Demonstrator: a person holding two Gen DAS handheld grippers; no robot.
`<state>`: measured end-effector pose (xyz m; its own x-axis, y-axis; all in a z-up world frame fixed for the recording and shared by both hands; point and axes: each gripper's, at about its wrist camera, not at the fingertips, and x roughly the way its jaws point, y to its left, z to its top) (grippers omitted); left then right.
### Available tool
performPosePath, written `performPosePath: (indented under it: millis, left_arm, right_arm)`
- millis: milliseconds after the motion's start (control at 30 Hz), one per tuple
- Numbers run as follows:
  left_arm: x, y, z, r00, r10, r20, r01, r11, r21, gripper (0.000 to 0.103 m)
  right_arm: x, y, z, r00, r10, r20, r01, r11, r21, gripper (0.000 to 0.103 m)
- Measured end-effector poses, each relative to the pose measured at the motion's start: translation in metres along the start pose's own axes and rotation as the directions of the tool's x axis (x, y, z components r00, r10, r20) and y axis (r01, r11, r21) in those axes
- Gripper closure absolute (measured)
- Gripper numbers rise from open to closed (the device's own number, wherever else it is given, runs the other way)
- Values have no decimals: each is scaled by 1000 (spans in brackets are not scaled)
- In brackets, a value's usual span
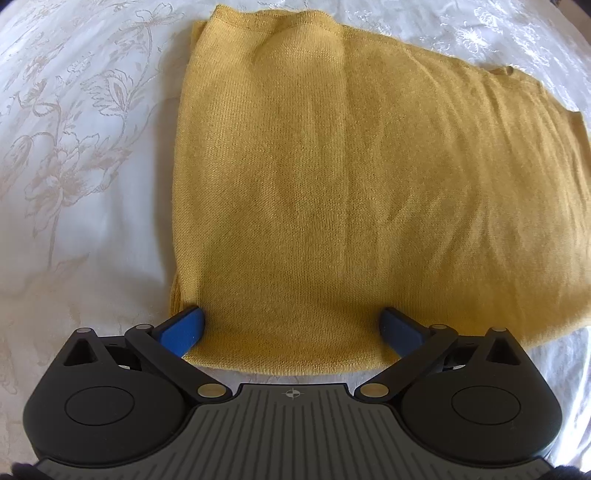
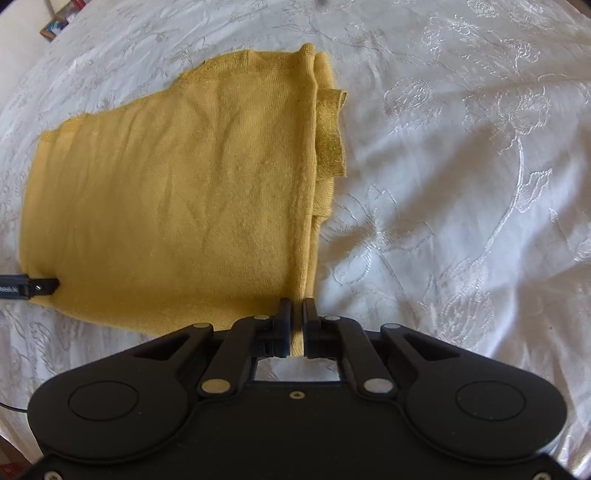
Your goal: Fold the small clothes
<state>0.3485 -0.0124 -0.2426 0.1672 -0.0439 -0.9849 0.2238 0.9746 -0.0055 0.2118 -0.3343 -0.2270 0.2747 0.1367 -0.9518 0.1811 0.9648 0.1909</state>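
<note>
A mustard-yellow knit garment (image 1: 351,192) lies folded flat on the white embroidered cloth; it also shows in the right wrist view (image 2: 177,199). My left gripper (image 1: 291,325) is open, its blue fingers (image 1: 184,328) spread either side of the garment's near left corner. My right gripper (image 2: 297,314) is shut on the garment's near right corner, where the folded layers meet. A cuff or hem piece (image 2: 328,136) sticks out along the right edge. The left gripper's finger shows at the far left of the right wrist view (image 2: 33,286).
The white floral embroidered cloth (image 2: 461,184) covers the whole surface around the garment. A small framed object (image 2: 55,27) sits beyond the cloth's far left corner.
</note>
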Motion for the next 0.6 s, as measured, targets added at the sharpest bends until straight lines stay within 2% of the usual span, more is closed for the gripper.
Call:
performPosePath:
  millis: [100,133,167,267,367,500,533,600]
  left_arm:
    - [-5,0,-8,1000,11,1,-11,1000,9,0]
    - [-7,0,-10,1000,15,2,-15,1000,15,1]
    - [-8,-1,-13,1000,20,4,-20,1000,22,1]
    - [-12,-2,-21,1000,24,4,-24,999,23,2]
    - [-11,1,-29,999,20,-24,-21,1000,-23,4]
    - [-16,7,-37,1000,19,-4,-19,998,-65,10]
    - [-19,9,-36,1000,18,4,-17,997,-70,15]
    - [-26,8,-37,1000,12,20,-10,997,-77,18]
  right_arm:
    - [-2,-7,-2,1000,10,0,-10,999,43,91]
    - [-4,-9,-3,1000,16,9,-17,998,59,83]
    - [-7,-11,-3,1000,18,22,-20,997,76,66]
    - [-17,-15,-1,994,61,92,-70,993,97,34]
    - [-20,-20,6,986,92,137,-108,987,116,27]
    - [-7,-27,23,975,152,160,-179,969,171,22]
    - [-3,-28,27,970,172,171,-203,961,186,19]
    - [6,-31,34,959,220,179,-257,942,217,11]
